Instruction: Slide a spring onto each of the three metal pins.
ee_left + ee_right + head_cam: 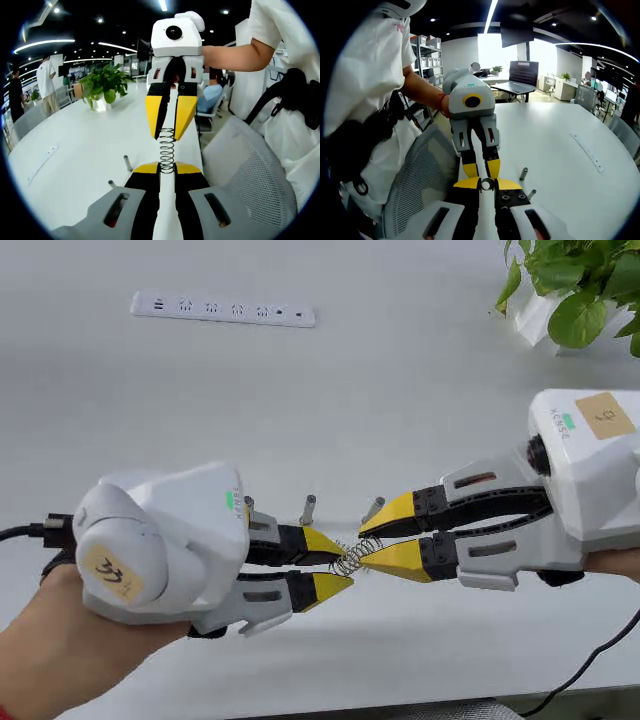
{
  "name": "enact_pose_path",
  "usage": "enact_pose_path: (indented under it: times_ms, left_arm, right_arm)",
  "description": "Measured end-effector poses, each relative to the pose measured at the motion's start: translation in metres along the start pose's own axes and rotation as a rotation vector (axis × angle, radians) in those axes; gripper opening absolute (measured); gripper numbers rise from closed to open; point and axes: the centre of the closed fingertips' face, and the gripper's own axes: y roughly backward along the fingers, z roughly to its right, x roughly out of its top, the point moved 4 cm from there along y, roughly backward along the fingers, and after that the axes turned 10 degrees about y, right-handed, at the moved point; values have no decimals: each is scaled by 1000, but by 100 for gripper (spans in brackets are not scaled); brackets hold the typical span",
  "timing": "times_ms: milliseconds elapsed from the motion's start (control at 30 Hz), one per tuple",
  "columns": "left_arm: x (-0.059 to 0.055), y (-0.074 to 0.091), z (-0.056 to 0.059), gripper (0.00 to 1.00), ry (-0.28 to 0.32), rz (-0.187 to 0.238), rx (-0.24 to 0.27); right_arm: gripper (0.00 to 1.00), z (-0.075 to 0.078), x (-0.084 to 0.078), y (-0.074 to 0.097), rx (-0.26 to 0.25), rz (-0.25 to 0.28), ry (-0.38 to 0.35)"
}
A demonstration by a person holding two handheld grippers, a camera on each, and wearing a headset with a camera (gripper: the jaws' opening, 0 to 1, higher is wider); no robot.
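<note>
This looks like a hand-over of one spring above the broad white table [400, 390], before it is threaded onto a pin. To do it well, one gripper should let go only once the other has a firm pinch near one end. That leaves the far end open and the coil uncrushed, ready to be aligned with a pin and lowered straight.

The left gripper [345, 566], a white housing with black, yellow-tipped jaws, lies roughly level with its jaws narrowed onto one end of the coil. The matching right gripper [364, 544] meets it tip to tip, pinching the other end. Three short grey metal pins [308, 508] stand upright just behind the tips, apparently bare. The thin steel-wire spring [350, 558] bridges the two grippers, off the table.
</note>
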Motion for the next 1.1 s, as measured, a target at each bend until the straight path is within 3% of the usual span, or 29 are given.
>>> enact_pose_path:
  times_ms: [667, 1100]
  left_arm:
    - [2, 4, -1, 6, 38, 73, 22]
    - [9, 7, -4, 6, 46, 119, 35]
  right_arm:
    - [8, 3, 10, -3, 69, -67, 57]
    - [13, 16, 9, -3, 166, -190, 144]
